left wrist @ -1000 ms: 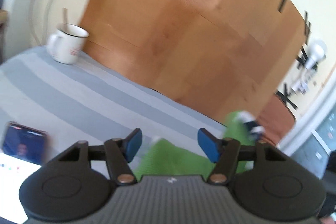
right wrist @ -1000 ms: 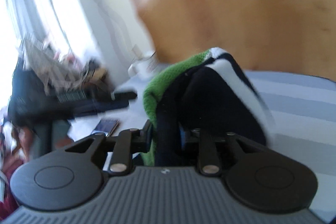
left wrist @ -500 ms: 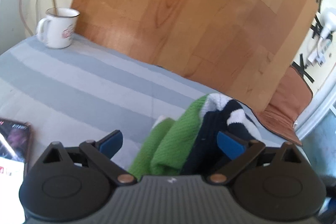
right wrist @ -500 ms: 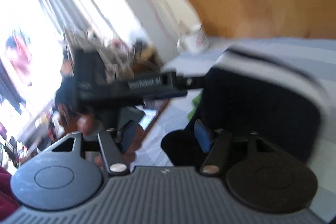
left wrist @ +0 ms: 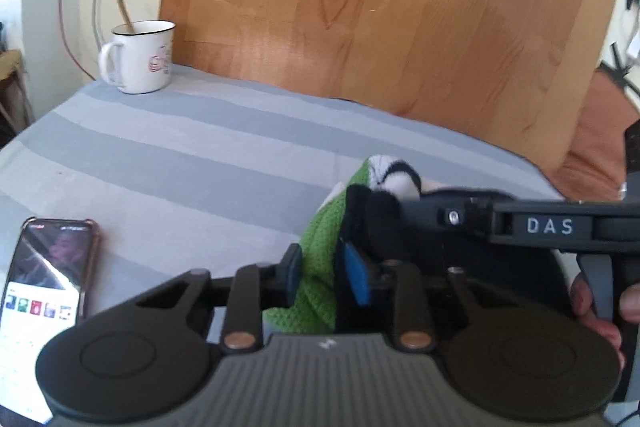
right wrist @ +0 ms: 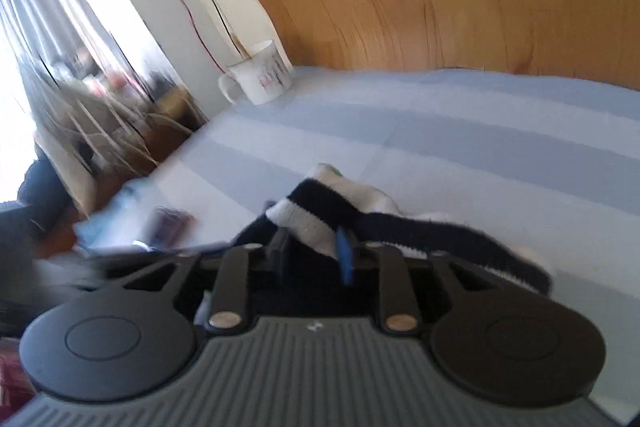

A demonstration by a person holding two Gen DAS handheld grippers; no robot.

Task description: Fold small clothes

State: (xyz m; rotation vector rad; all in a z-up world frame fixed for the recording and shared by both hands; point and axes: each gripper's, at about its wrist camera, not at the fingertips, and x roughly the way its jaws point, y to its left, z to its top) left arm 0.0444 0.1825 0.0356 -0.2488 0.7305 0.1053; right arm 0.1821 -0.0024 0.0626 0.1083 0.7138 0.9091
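Note:
A small knitted garment, green with black and white stripes, lies bunched on the grey striped cloth. My left gripper is shut on its green part at the near edge. My right gripper is shut on the black and white striped part. In the left wrist view the right gripper's black body reaches in from the right over the garment.
A white enamel mug with a stick in it stands at the back left by the wooden board. A phone lies at the near left. Blurred clutter lies beyond the left table edge.
My left gripper has closed from wide open onto the green part. My right gripper has swung round and come down, laying the striped part on the cloth.

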